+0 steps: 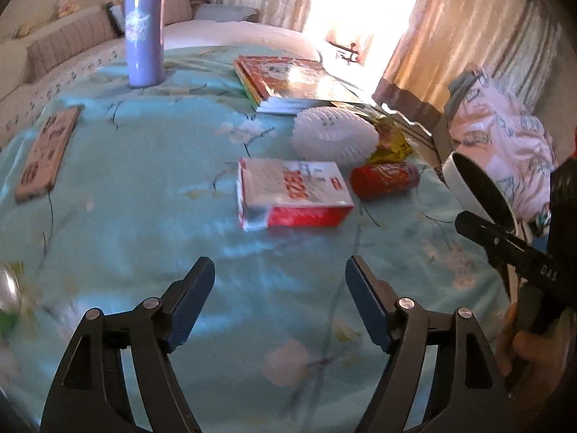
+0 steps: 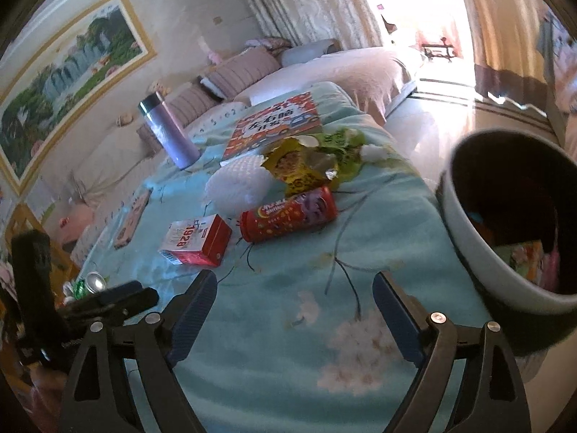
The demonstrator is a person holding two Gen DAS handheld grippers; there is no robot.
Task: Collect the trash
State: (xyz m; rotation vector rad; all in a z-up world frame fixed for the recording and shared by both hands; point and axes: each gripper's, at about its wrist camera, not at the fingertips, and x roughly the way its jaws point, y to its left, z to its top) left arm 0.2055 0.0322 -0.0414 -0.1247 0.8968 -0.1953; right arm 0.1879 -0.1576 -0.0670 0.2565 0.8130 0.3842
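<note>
Lying beside the left tool (image 2: 108, 299), a can (image 2: 94, 281) shows only rightward.

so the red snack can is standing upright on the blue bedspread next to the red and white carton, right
Not quite: the red snack can is lying on its side, not upright, as the right wrist view shows. It is on the blue bedspread next to the red and white carton.

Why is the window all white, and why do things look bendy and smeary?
Left wrist view: sunlight washes out the window and glares off the book; the red box is smeared. Right wrist view: same white window, fisheye curving the painting.
</note>
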